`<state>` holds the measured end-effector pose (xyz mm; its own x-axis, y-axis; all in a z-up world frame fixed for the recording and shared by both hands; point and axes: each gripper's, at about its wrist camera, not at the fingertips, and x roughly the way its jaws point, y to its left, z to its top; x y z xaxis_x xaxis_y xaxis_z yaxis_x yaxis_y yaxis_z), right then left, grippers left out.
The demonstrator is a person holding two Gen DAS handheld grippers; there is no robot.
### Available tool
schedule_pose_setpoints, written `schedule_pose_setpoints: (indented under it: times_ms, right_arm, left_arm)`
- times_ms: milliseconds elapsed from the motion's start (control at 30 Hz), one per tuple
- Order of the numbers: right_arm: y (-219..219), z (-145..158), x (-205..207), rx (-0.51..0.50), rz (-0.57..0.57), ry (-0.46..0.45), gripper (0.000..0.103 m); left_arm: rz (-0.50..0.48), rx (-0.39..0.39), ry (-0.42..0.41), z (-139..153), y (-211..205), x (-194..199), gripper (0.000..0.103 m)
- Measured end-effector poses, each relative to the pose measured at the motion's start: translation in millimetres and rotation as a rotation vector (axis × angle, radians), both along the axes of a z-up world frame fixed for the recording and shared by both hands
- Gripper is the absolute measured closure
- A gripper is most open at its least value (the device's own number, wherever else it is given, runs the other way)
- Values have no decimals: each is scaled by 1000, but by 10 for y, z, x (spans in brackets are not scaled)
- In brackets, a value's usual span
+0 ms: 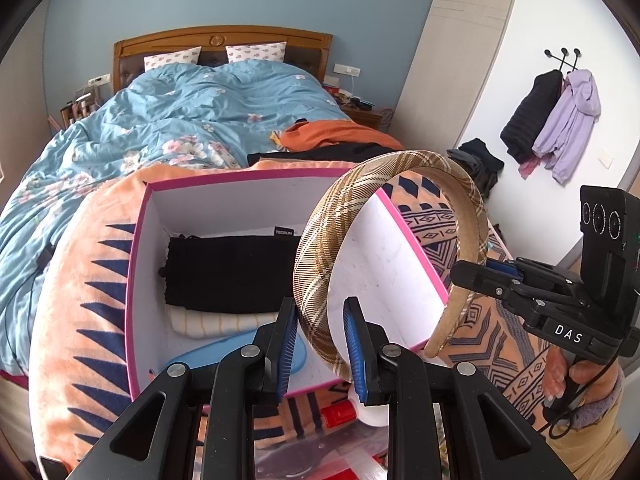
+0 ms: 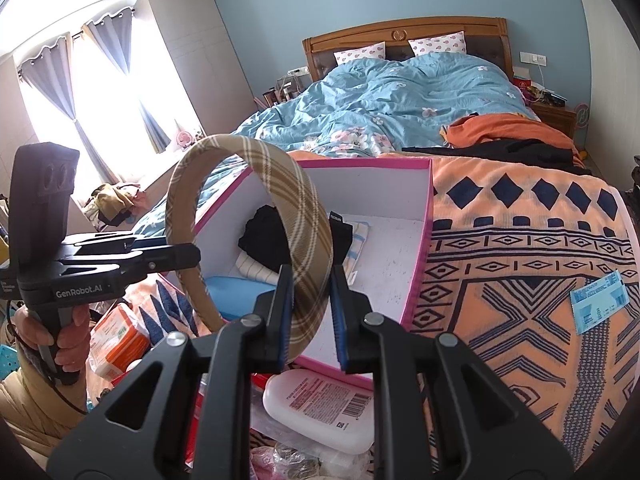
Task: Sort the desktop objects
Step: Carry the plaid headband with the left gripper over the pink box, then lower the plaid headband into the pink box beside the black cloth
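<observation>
Left wrist view: I'm holding plaid headband (image 1: 390,216) over pink box (image 1: 138,280), left gripper (image 1: 320,340) and right gripper (image 1: 486,276) both clamping it, jaws nearly closed.

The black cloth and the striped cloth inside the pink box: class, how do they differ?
The black cloth is dark and plain; the striped cloth is pale cream with faint stripes. The black cloth lies on top; the striped cloth lies beneath, only its edge showing. Both lie folded in the pink box.

Tan plaid headband (image 1: 384,208), pink-edged box (image 1: 138,240) (white inside)
</observation>
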<state>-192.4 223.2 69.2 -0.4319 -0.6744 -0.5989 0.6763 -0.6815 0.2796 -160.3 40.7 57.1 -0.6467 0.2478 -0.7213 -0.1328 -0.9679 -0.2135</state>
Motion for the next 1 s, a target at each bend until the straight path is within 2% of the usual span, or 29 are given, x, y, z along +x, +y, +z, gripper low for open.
schedule_pose_setpoints:
  times_ms: [533, 1000]
  right_arm:
    - [-55, -37, -206, 13, -21, -23, 83]
    - [-201, -194, -470, 77, -48, -57, 83]
  left_arm:
    - [21, -10, -13, -21, -11, -195, 80]
    - [52, -14, -87, -224, -11, -505, 80]
